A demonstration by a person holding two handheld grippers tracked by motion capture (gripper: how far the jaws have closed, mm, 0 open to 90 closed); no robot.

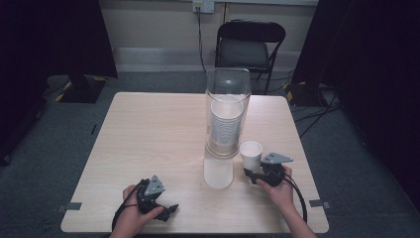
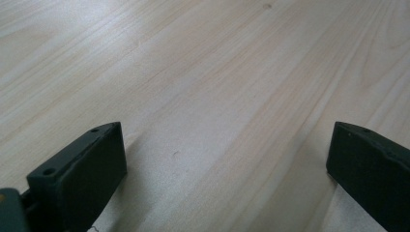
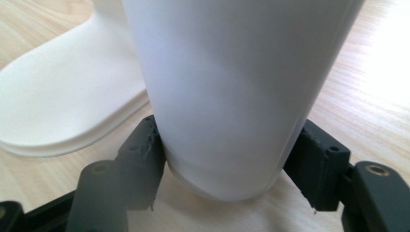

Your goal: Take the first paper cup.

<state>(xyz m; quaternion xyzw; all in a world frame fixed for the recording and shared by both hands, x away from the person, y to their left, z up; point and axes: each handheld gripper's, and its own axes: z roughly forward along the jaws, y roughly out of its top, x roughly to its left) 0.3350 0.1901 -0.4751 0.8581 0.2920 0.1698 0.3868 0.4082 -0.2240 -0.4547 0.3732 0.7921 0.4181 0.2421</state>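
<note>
One paper cup (image 1: 251,154) between jaws.

Light wood-grain worktop (image 1: 148,134), square, rounded corners, on grey carpet floor (image 1: 59,148). On worktop: tall clear dispenser (image 1: 227,114) with white base, mid-right, stack of paper cups inside; single white paper cup (image 1: 251,155) just right of dispenser base, upright, near front-right. Rest of surface bare wood.
</note>
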